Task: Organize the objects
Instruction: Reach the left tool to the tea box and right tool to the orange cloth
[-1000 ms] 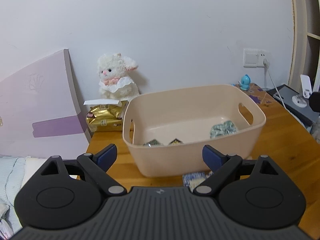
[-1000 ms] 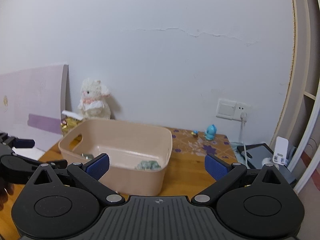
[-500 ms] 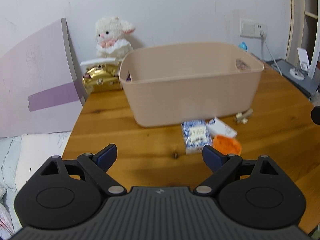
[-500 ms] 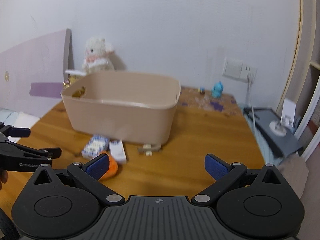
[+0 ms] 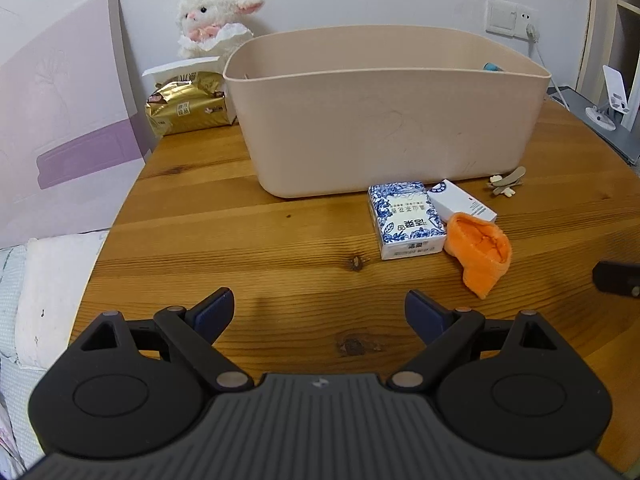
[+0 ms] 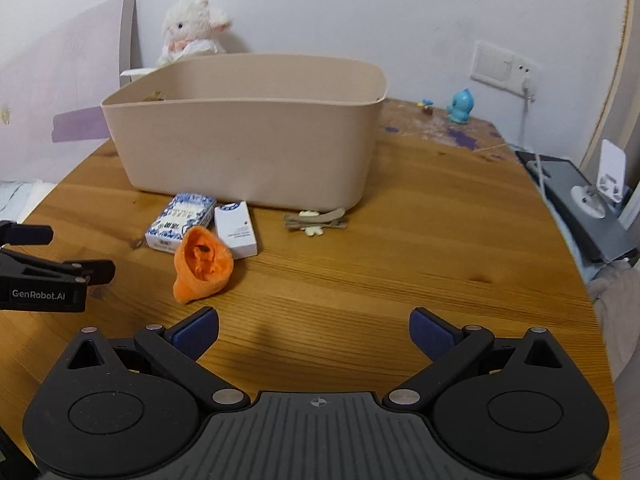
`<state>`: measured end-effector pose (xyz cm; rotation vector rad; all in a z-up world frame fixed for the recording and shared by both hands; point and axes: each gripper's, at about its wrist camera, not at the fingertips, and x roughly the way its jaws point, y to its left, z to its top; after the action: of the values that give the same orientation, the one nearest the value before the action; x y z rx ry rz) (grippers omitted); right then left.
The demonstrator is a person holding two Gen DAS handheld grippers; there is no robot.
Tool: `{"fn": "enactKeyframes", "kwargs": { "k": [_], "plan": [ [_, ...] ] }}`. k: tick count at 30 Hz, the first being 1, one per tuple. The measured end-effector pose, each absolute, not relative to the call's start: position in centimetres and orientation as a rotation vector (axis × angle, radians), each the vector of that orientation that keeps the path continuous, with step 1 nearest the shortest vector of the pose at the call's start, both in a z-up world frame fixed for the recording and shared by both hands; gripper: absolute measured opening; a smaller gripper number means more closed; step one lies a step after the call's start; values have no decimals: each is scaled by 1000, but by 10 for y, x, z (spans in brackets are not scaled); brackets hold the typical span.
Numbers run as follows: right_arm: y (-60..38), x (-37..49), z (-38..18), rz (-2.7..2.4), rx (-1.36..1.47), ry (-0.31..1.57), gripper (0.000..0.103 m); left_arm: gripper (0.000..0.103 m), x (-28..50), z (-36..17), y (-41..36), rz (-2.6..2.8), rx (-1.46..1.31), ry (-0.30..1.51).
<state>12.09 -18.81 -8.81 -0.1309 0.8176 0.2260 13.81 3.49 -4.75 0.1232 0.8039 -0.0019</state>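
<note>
A beige plastic bin [image 5: 388,112] [image 6: 248,136] stands on the wooden table [image 5: 240,248]. In front of it lie a blue-and-white tissue pack [image 5: 406,220] [image 6: 180,220], a white box [image 5: 462,201] [image 6: 235,230], an orange cloth [image 5: 482,254] [image 6: 202,266] and a small beige hair clip [image 5: 506,182] [image 6: 316,219]. My left gripper [image 5: 319,312] is open and empty, low over the table, short of the tissue pack. My right gripper [image 6: 314,332] is open and empty, near the orange cloth. The bin's inside is hidden.
A white plush lamb [image 5: 216,20] and a gold tissue packet [image 5: 188,106] sit behind the bin at left. A purple board [image 5: 60,128] leans at the left. A blue figurine [image 6: 460,106], wall socket [image 6: 502,70] and phone stand [image 6: 600,184] are at the right.
Both grippers have dropped from above the bin to low over the table in front of it. The loose items in front of the bin have come into view. Both stay open.
</note>
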Motion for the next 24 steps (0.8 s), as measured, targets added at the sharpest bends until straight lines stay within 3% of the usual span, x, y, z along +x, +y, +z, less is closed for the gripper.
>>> {"fn": "enactKeyframes", "kwargs": {
  "k": [18,24],
  "plan": [
    [-137,165,-117,330,-175,864,103,93,174,-60,31,-64,140,826],
    [-132,171,-121,361,-191,861,84,93,184,-61,36,-53,122,835]
  ]
}}
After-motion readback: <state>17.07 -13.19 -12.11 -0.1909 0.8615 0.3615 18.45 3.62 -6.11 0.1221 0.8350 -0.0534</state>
